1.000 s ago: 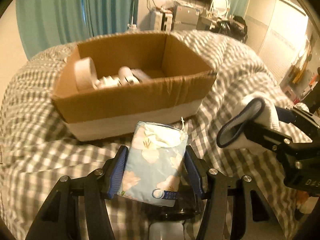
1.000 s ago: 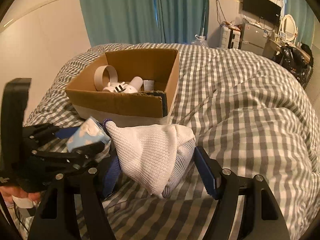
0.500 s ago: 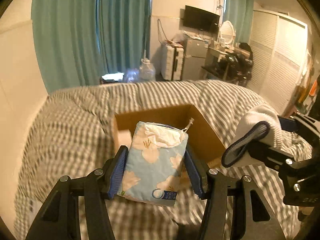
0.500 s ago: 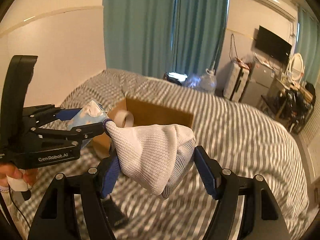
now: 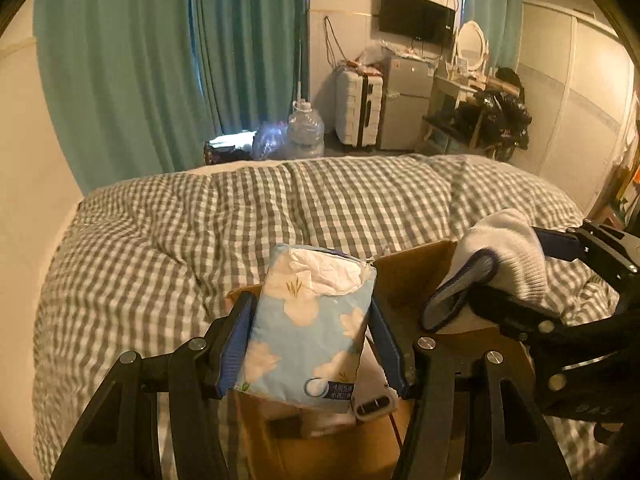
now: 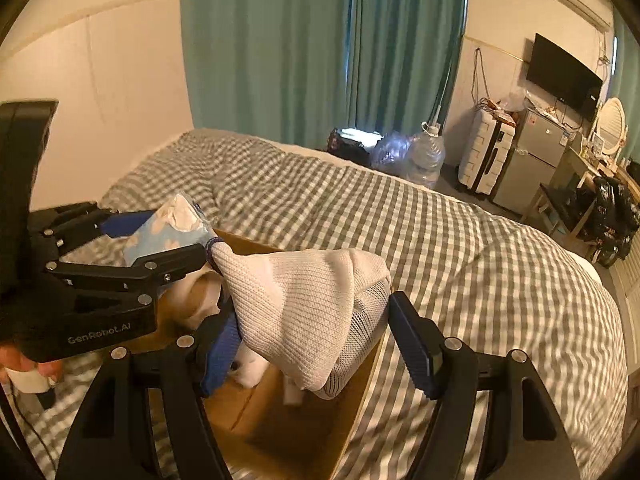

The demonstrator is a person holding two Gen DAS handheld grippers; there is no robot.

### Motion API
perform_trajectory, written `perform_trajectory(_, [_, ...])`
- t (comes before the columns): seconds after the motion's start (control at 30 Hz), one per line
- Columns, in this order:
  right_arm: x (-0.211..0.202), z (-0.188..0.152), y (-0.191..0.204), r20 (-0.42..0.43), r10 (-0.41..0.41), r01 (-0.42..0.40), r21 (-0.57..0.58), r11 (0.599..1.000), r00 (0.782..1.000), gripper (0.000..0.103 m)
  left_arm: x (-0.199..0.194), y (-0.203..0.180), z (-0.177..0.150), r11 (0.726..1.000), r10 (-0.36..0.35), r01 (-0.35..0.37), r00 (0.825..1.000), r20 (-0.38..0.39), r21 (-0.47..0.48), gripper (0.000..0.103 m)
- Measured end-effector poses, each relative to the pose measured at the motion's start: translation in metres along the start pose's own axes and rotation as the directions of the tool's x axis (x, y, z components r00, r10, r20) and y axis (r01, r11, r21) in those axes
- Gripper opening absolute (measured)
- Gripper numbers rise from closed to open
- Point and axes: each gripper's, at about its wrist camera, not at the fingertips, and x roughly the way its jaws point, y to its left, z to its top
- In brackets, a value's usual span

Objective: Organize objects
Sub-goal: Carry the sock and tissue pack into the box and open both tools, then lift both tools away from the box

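Left claw [image 5: 310, 344] pinches the tissue pack [image 5: 308, 328]; right claw [image 6: 316, 340] clamps a white sock [image 6: 304, 304]. Both hang over the cardboard box [image 6: 280, 440]. Risk: claws collide; the sock, overhanging at 5 o'clock, lands outside.

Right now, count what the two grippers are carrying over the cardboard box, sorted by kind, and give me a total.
Tissue pack, blue floral, in the left gripper: 1
White knit sock, in the right gripper: 1
Total: 2
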Motion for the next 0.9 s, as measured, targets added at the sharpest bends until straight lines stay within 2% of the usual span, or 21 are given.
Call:
perform_trajectory(0.13, [0.032,-0.012,-0.002,-0.052,0.057,-0.057,0.007,0.998,0.997,0.070,0.027,-0.004,-0.006,0.999,-0.013,0.015,0.999,-0.040,0.033,0.058])
perform_trajectory(0.23, [0.051,-0.020,0.003,-0.096,0.066,-0.068,-0.017,0.998,0.993,0.070,0.038,-0.007,-0.011,0.998,-0.035,0.039,0.996,-0.082,0.045,0.058])
perform_trajectory(0.4, [0.050,-0.023,-0.003,-0.091,0.092,-0.090,0.026,0.996,0.992,0.075,0.032,-0.003,-0.010,0.998,-0.043,0.045,0.997,-0.070,0.038,0.059])
perform_trajectory(0.47, [0.038,-0.023,-0.006,-0.072,0.090,-0.087,0.034,0.996,0.993,0.075,0.028,-0.004,-0.011,0.998,-0.034,0.038,0.996,-0.077,0.042,0.062])
perform_trajectory(0.53, [0.023,-0.022,-0.008,-0.054,0.094,-0.092,0.051,0.994,0.994,0.076,0.021,-0.004,-0.011,0.999,-0.002,0.005,0.997,-0.072,0.048,0.076])
perform_trajectory(0.57, [0.013,-0.021,-0.009,-0.042,0.098,-0.095,0.061,0.994,0.994,0.077,0.015,-0.004,-0.011,0.999,0.017,-0.014,0.998,-0.062,0.050,0.086])
perform_trajectory(0.73, [-0.041,-0.016,-0.008,0.020,0.063,-0.064,0.068,0.996,0.998,0.080,-0.029,-0.006,-0.006,0.997,0.040,-0.039,0.999,-0.011,0.065,0.095])
perform_trajectory(0.9, [-0.102,-0.010,0.002,0.080,0.027,-0.030,0.042,0.999,0.996,0.080,-0.086,-0.005,-0.006,0.997,0.070,-0.071,0.996,0.052,0.033,0.098])
